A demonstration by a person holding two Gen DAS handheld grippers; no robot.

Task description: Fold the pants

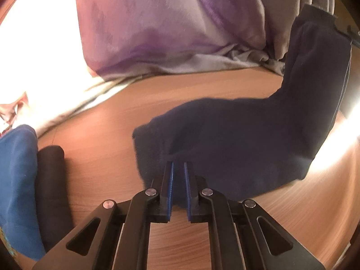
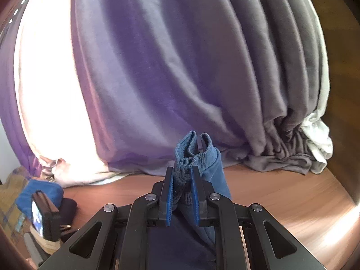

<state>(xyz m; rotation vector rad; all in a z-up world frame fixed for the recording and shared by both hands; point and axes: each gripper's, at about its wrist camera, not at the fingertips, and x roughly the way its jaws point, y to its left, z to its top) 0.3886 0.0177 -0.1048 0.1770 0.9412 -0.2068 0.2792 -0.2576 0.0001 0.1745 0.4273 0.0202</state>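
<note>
Both tools (image 1: 178, 166) (image 2: 181, 171) pinch navy pants (image 1: 236, 139)

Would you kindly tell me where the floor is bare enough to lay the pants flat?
Bare wooden floor lies between the navy pants, the curtain hem and the dark roll. The left edge is crowded: blue cloth beside that roll.

Soft cloth on smooth wood

Pants (image 1: 236, 139) matt fleecy cloth, cuff (image 2: 193, 155) ribbed; table (image 1: 108, 121) smooth wood grain; curtain (image 2: 157, 67) soft cloth at 12 o'clock.
</note>
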